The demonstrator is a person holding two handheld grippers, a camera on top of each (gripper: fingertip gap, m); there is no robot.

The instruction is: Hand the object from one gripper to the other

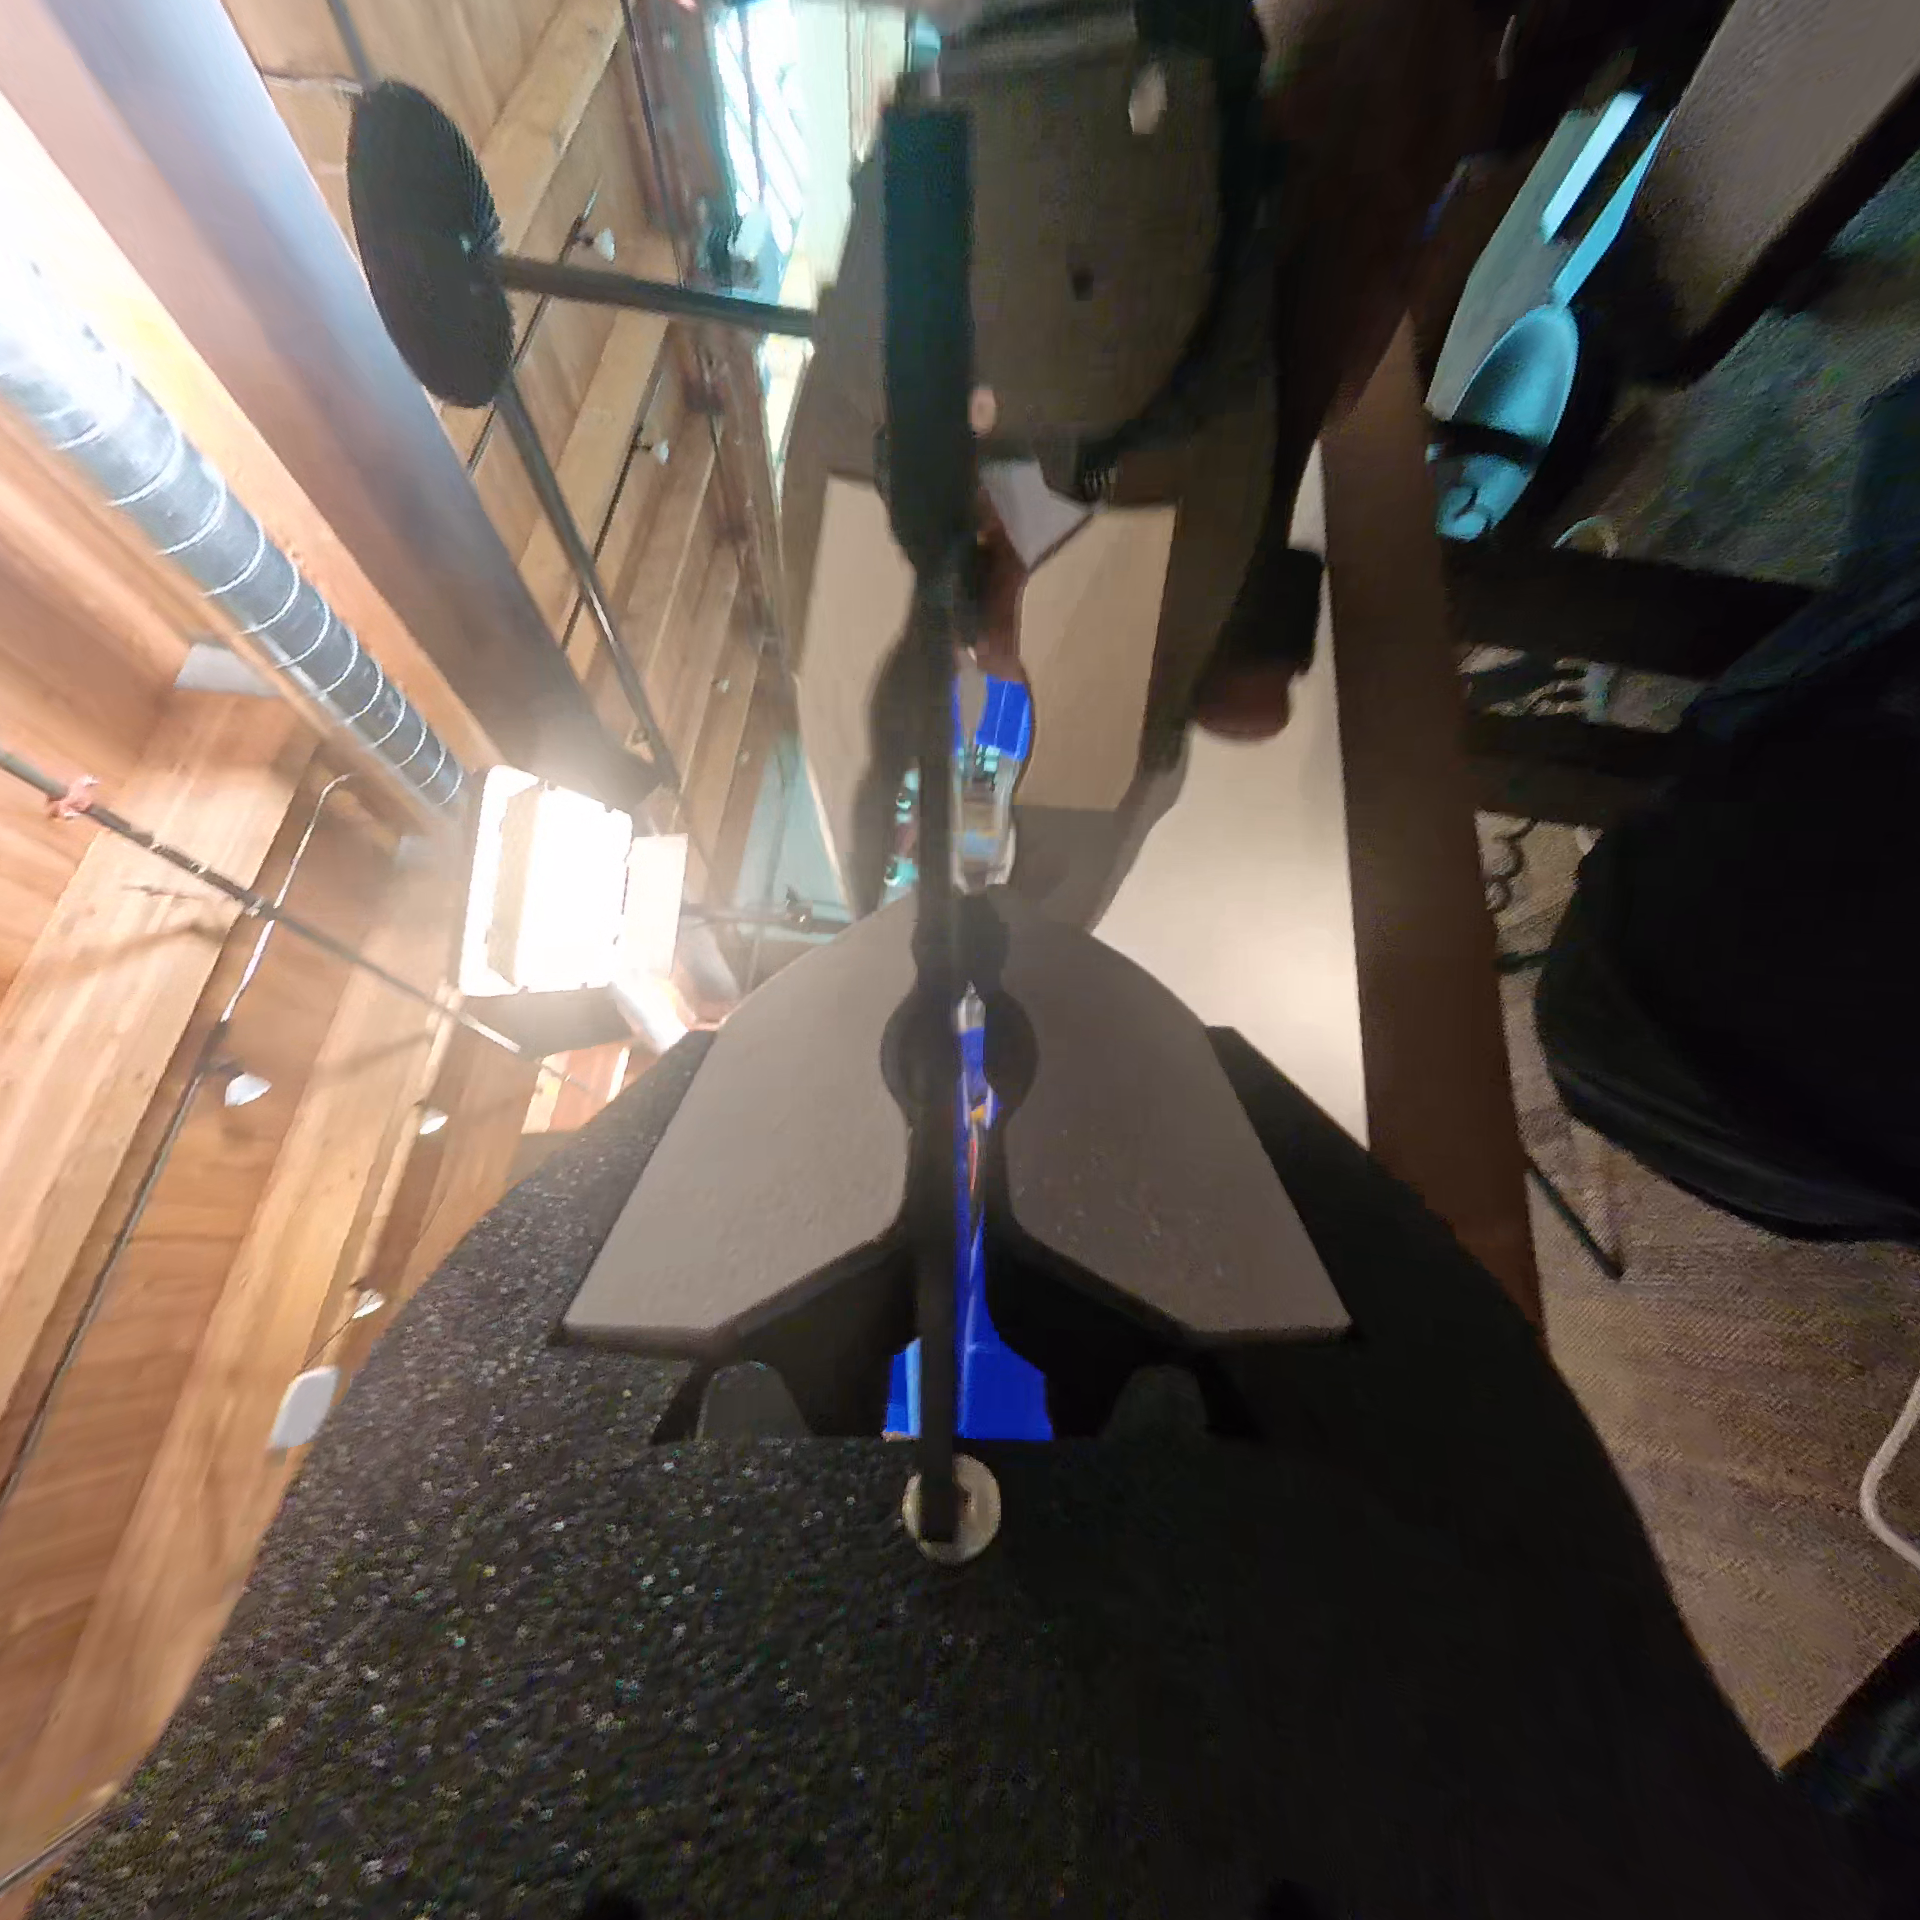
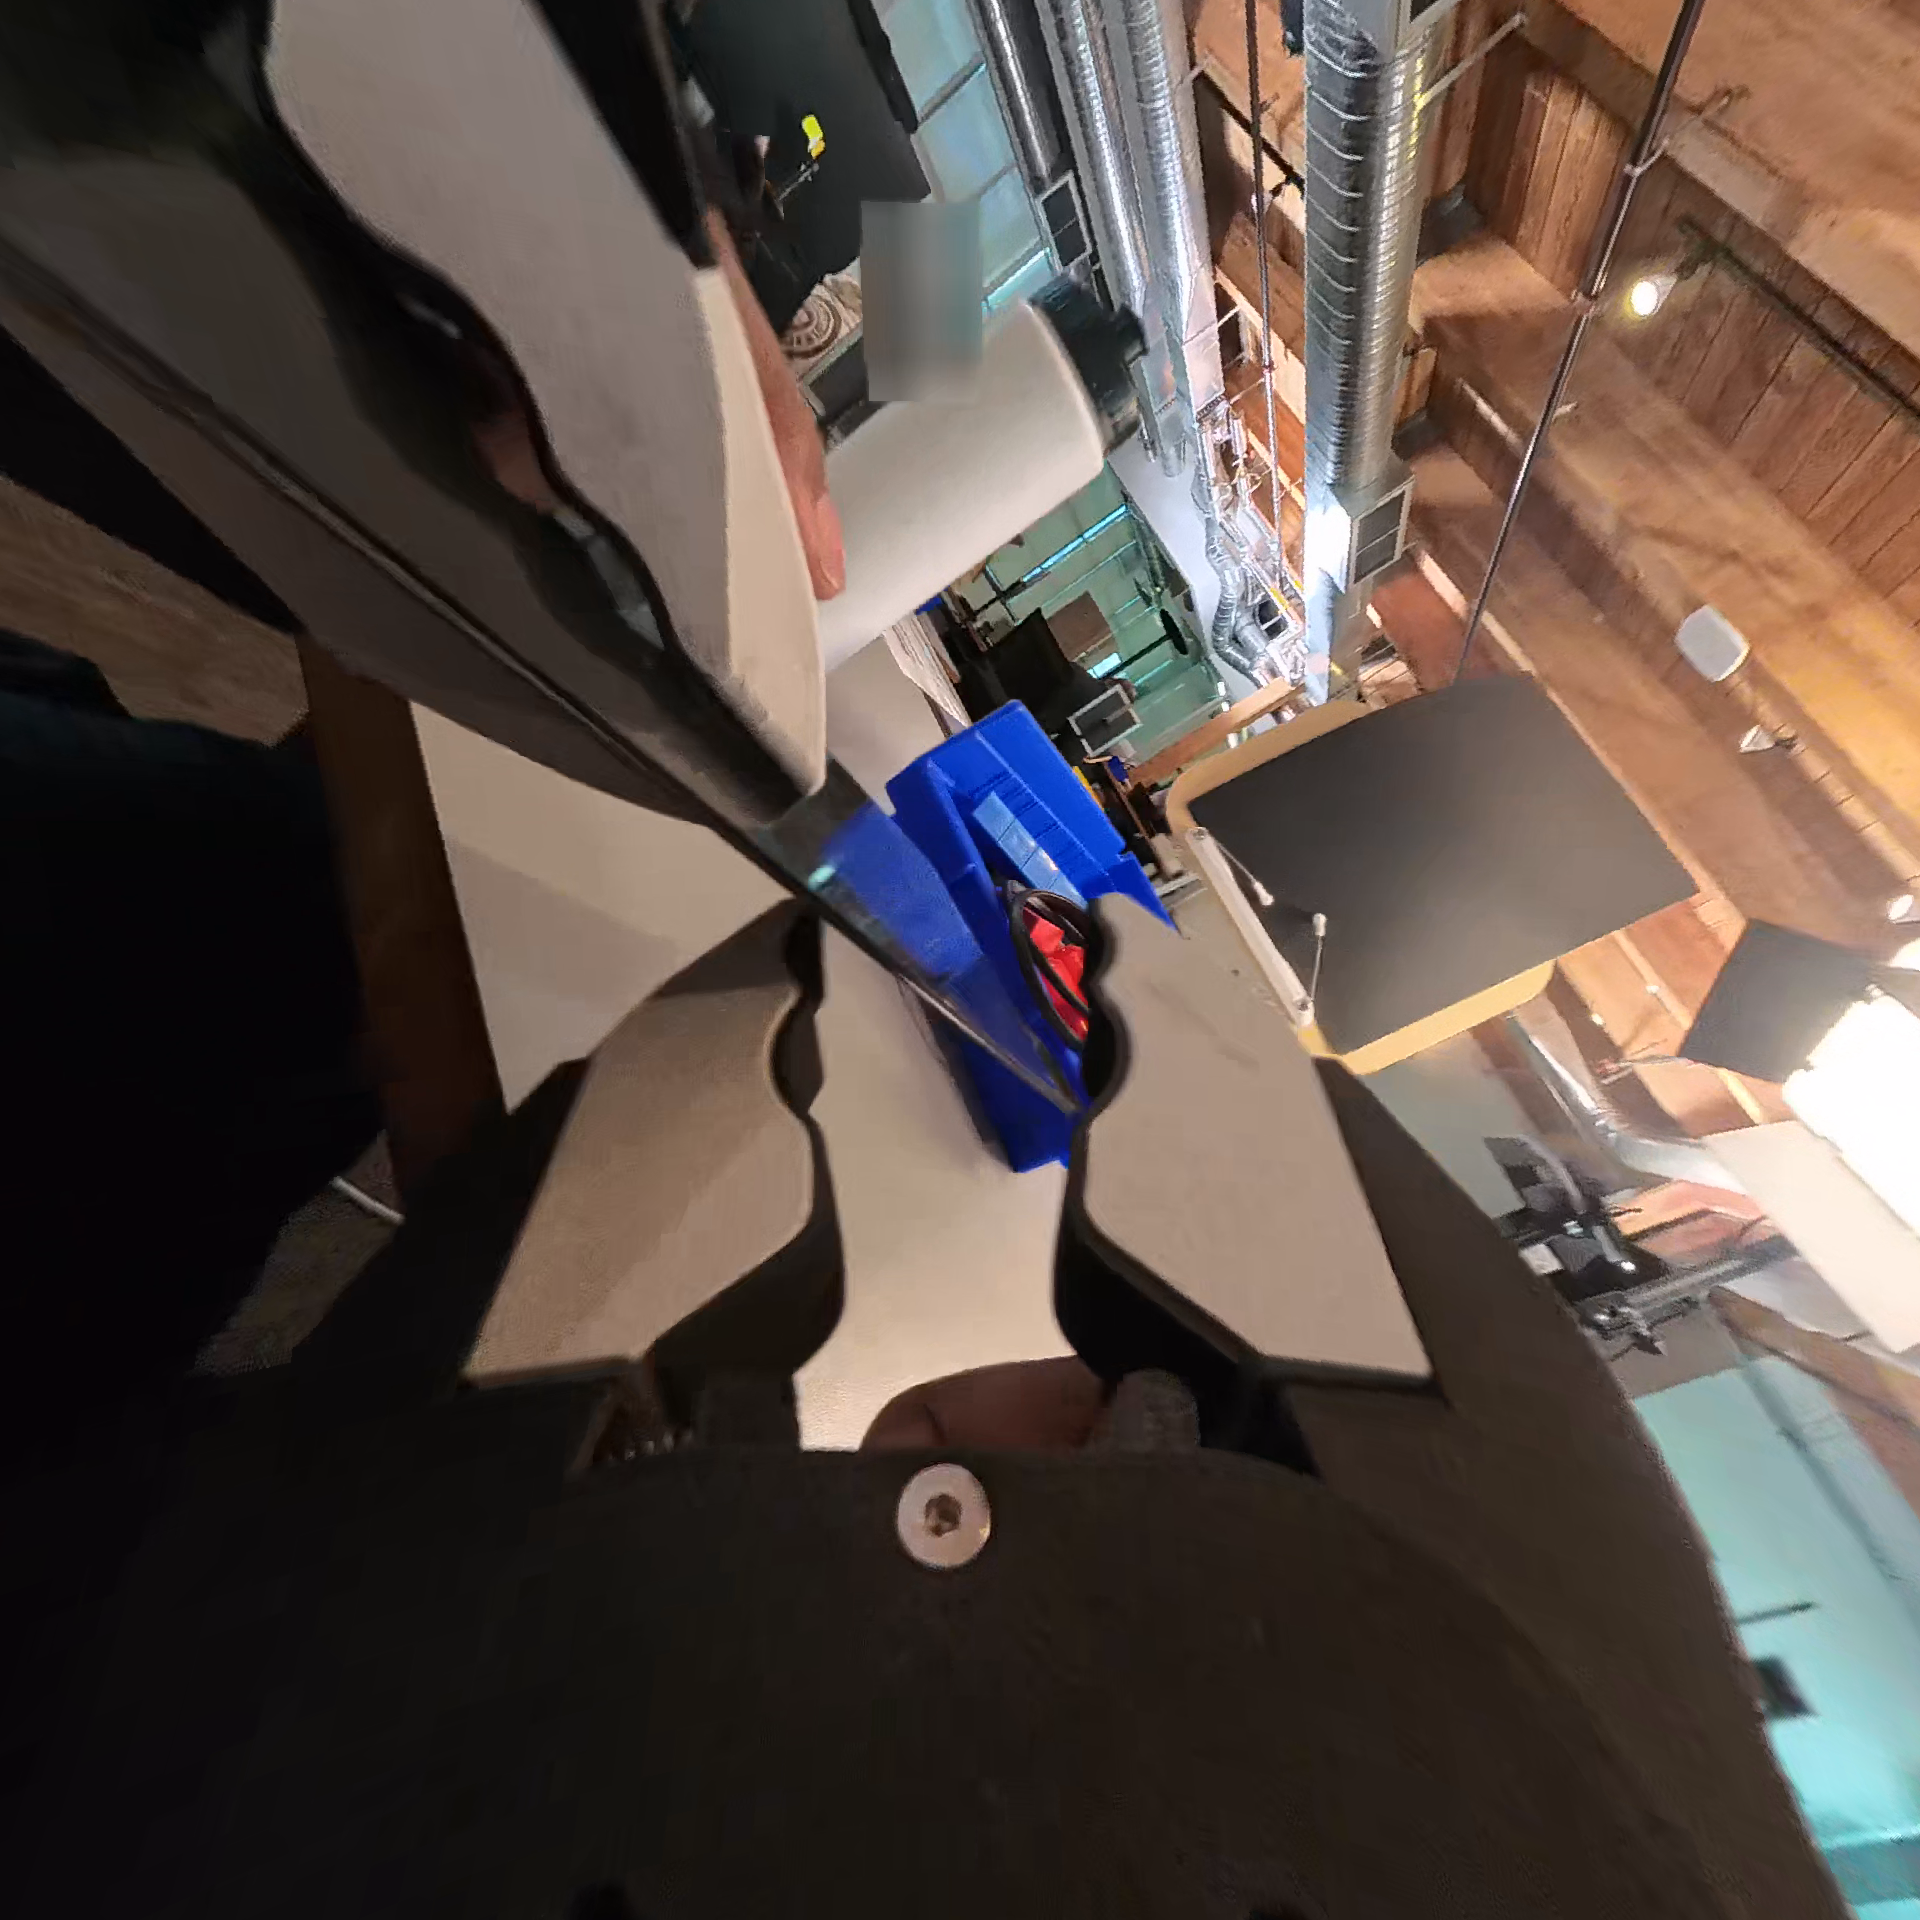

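A thin flat black object (image 1: 928,312) shows edge-on in the left wrist view. My left gripper (image 1: 951,925) is shut on it, and the object runs forward well past the fingertips. The right gripper's grey body (image 1: 1070,260) shows blurred at its far end. In the right wrist view my right gripper (image 2: 951,935) is open. The object's thin edge (image 2: 914,966) slants down between its two fingers, close to the right one; I cannot tell if it touches. The left gripper (image 2: 790,790) holds the object from the upper left.
A blue bin (image 2: 977,821) holding a red thing (image 2: 1060,966) and black wire stands on the white table (image 2: 582,894) behind the grippers. A person's hand (image 1: 1236,707) and arm are nearby. A black panel (image 2: 1434,873), ducts and wooden beams fill the background.
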